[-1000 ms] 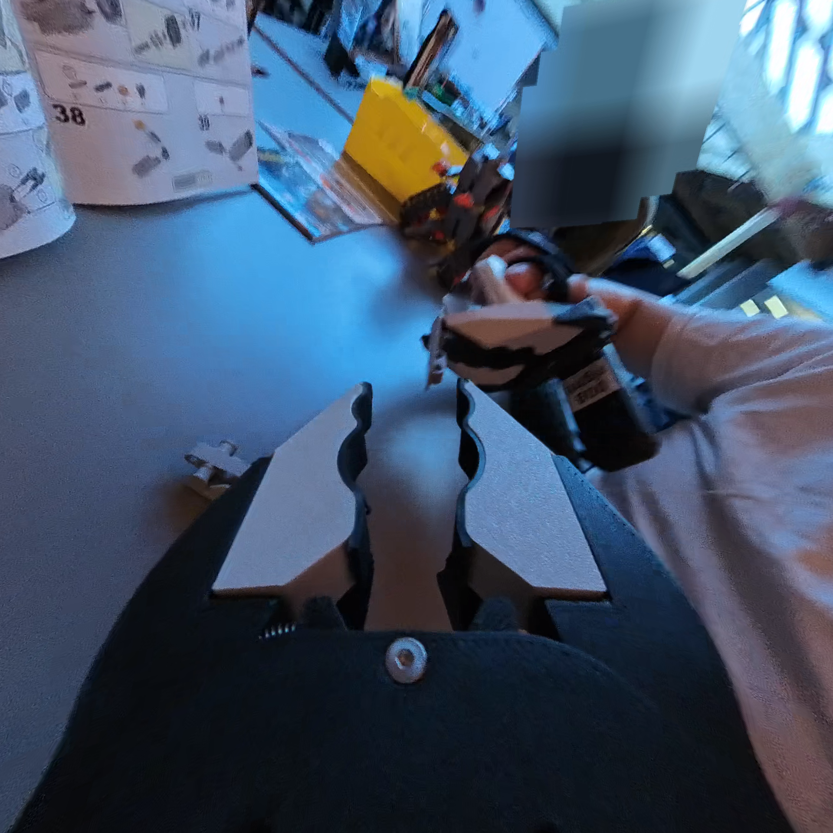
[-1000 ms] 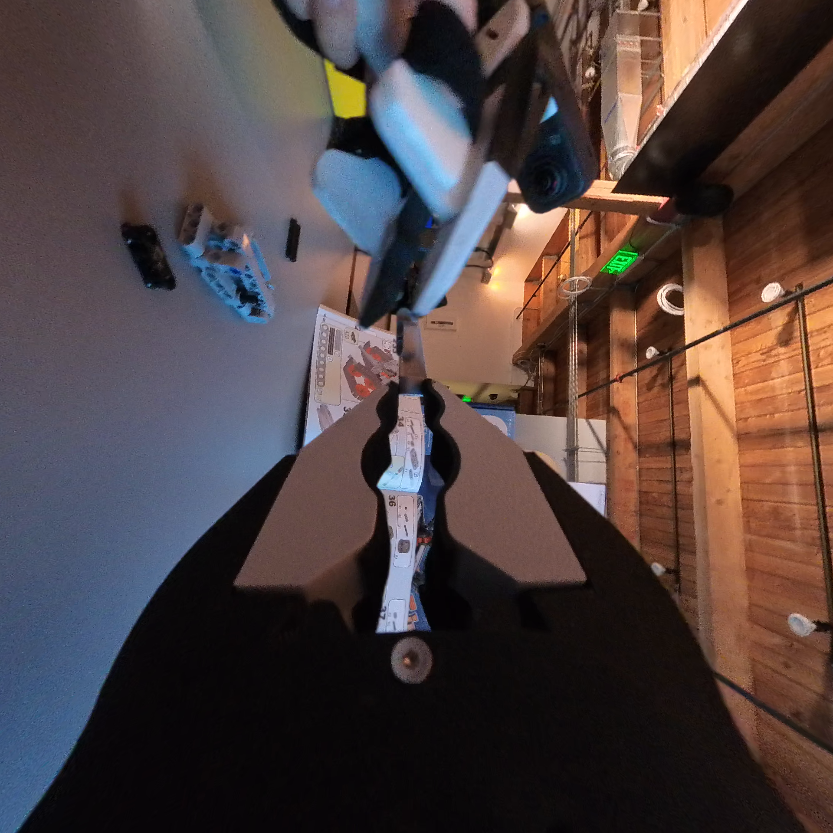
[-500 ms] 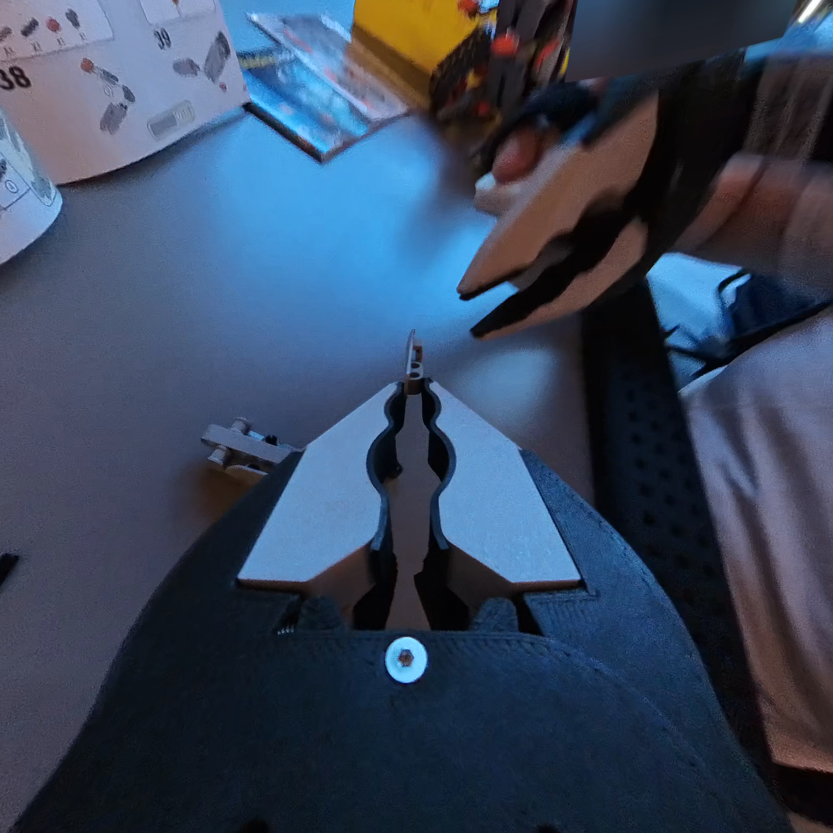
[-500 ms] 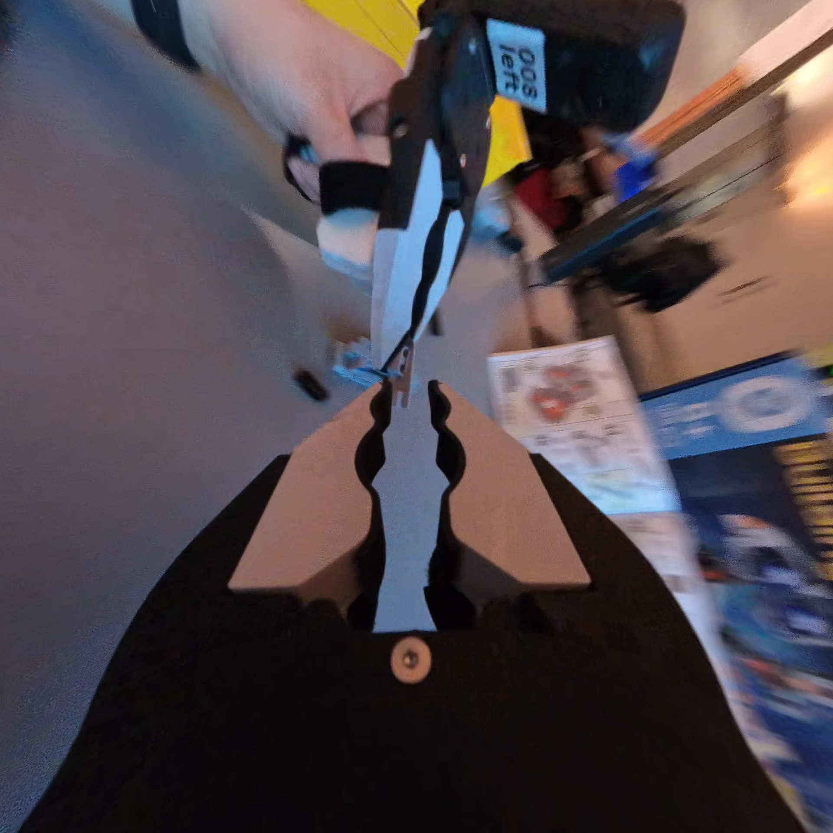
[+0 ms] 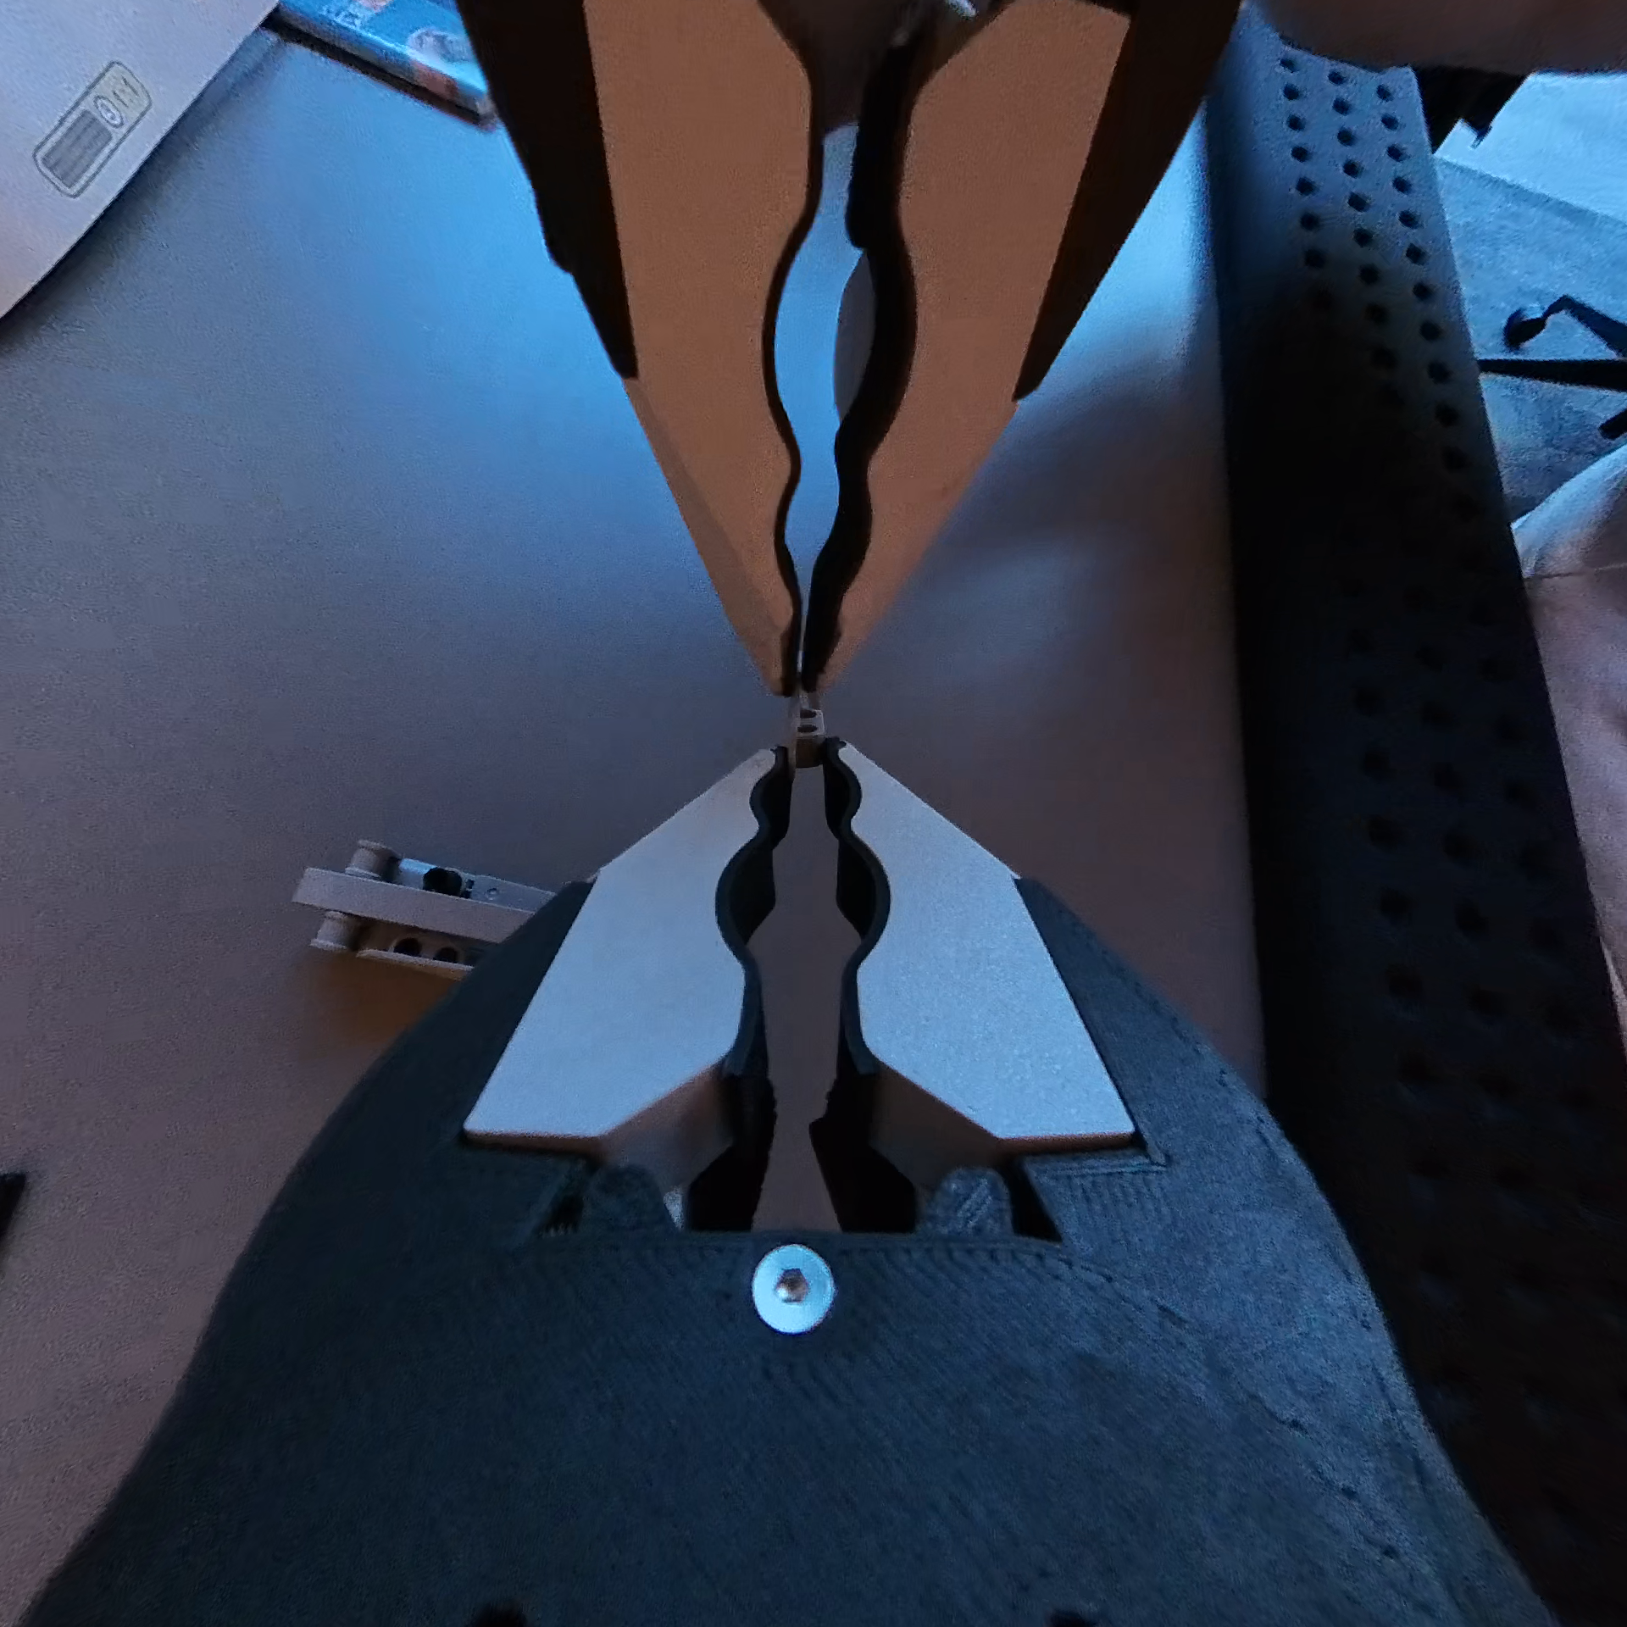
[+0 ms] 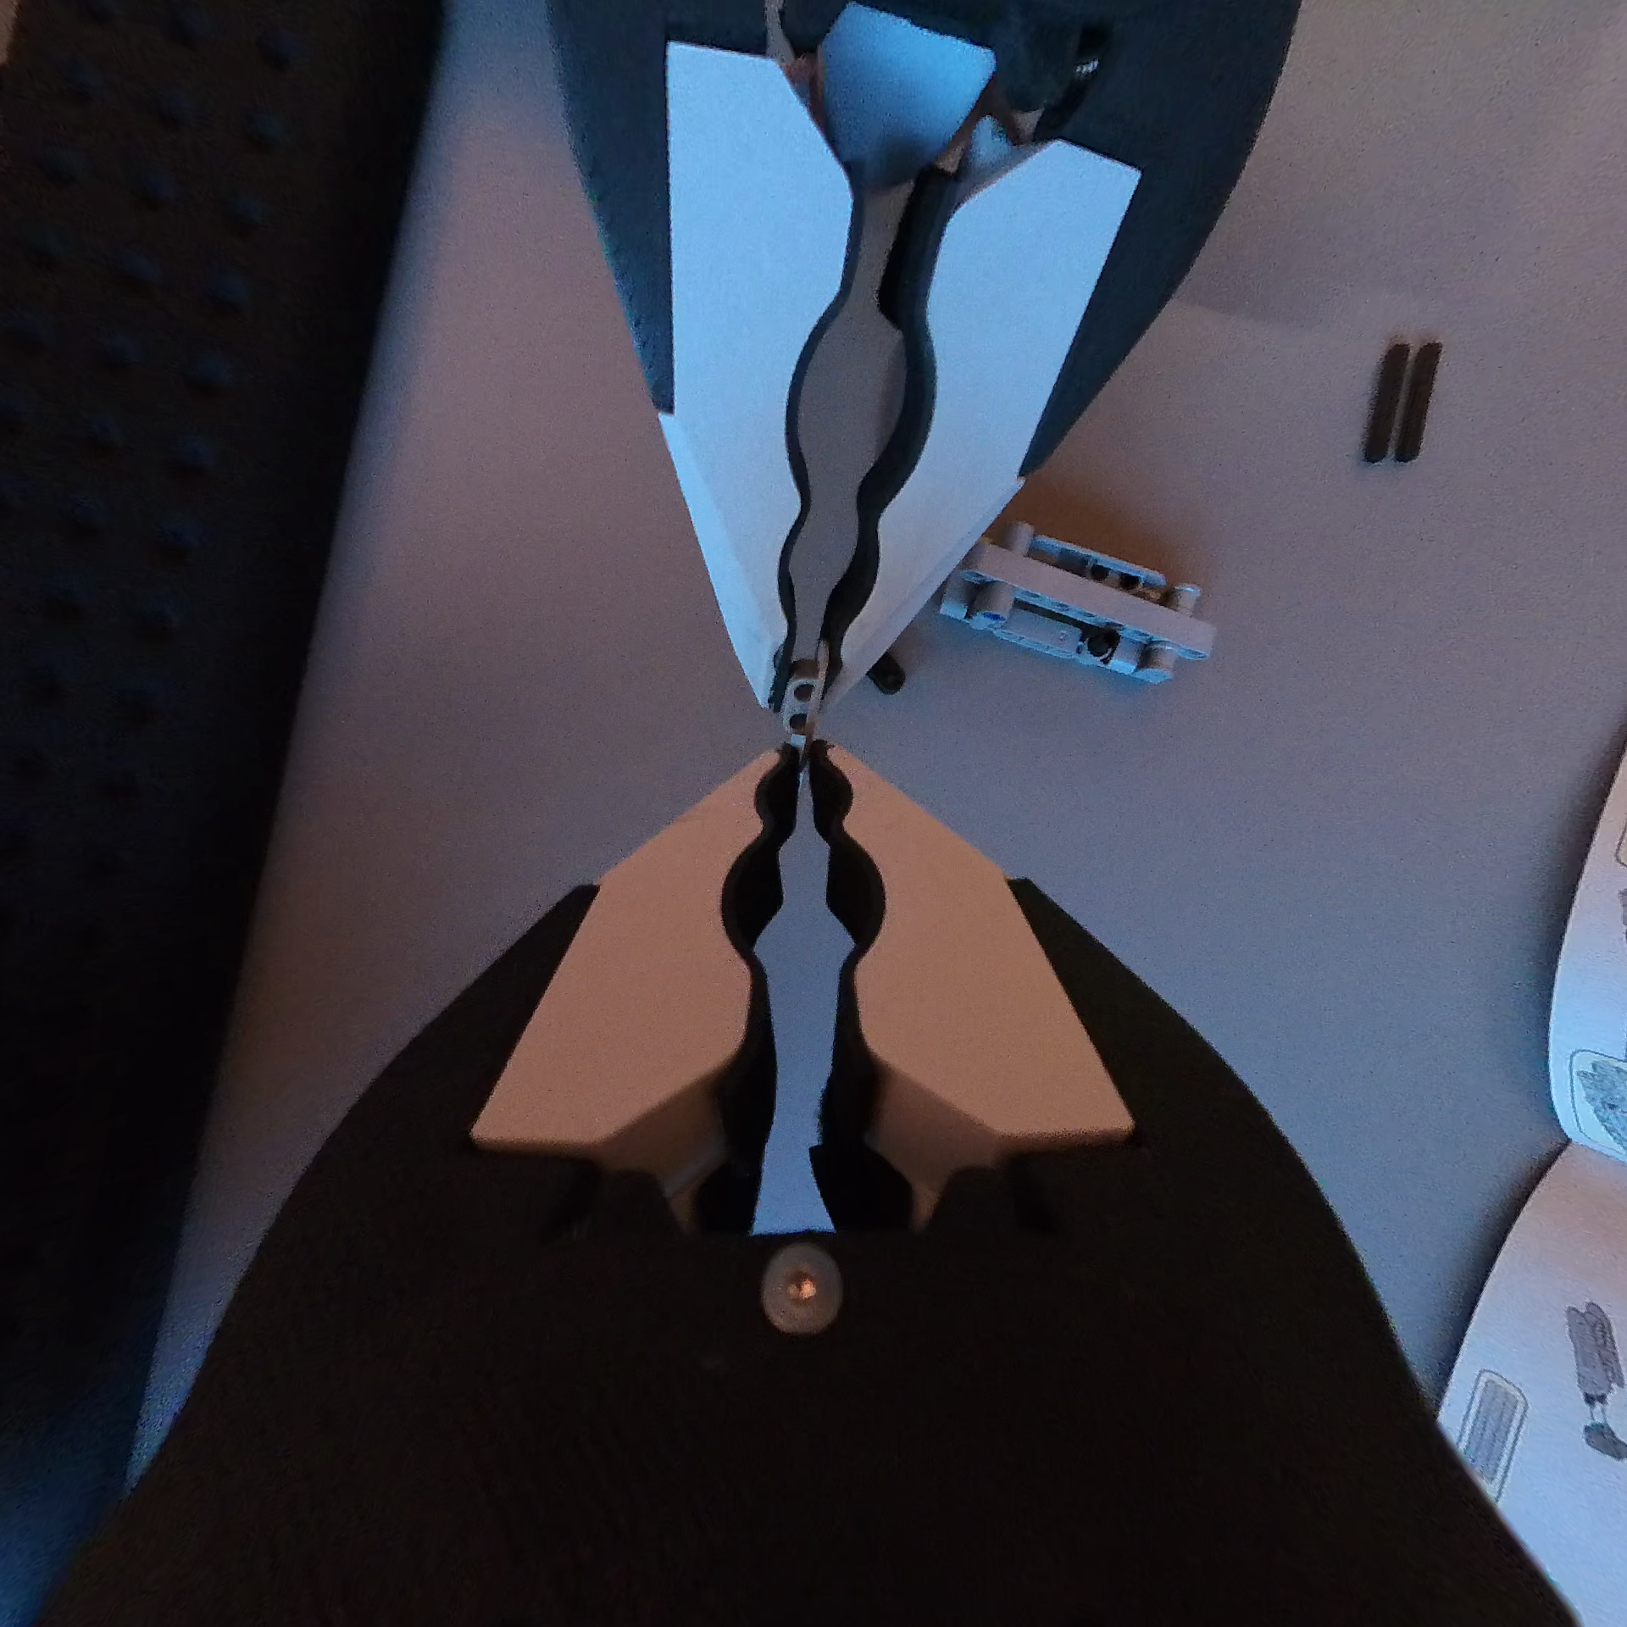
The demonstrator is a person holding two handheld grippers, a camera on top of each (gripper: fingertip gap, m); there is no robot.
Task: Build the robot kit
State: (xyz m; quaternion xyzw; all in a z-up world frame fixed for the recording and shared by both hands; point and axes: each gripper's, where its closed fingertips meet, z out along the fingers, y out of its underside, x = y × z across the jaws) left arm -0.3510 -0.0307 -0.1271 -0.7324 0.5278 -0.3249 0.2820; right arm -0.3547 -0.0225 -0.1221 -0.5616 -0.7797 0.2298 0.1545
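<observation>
Both the left claw [image 5: 803,764] and the right claw [image 6: 799,748] are nearly closed, pinching opposite ends of one small grey holed beam [image 6: 799,697] above the tabletop [image 5: 264,528]. It looks light, rigid and slick, so it is best gripped across its flat faces.

Black printed hand-held gripper [image 5: 803,759], grey wavy fingers [image 5: 669,960], silver screw [image 5: 792,1292]

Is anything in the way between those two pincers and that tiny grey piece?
Nothing visible: the small grey piece sits pinched between the tips of the left gripper and right gripper. The grey assembly lies aside.
</observation>
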